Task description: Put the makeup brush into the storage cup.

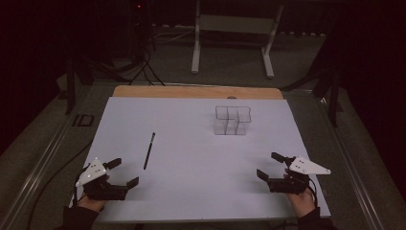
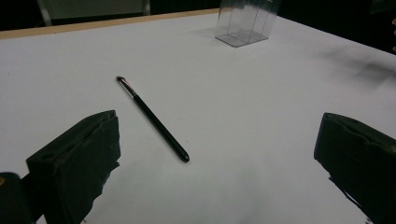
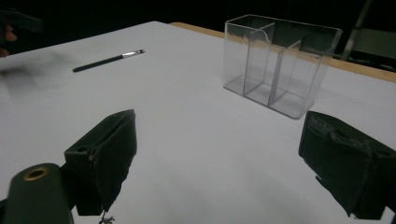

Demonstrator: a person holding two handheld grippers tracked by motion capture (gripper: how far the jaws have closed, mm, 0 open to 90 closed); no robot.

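Resting near the table's (image 1: 143, 211) front edge, both claws gape empty.

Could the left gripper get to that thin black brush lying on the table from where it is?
Probably yes. The left gripper has its jaws wide open, and only bare white table lies between it and the brush. The clear organizer stands far off to the side.

We see two hand-held grippers, the left gripper (image 1: 122, 173) and the right gripper (image 1: 270, 166), each with black bodies, two blocky black jaws and a grey three-cornered top plate bearing small dark screw dots. Dark sleeves cover both wrists. A brass-coloured ring marks one housing.
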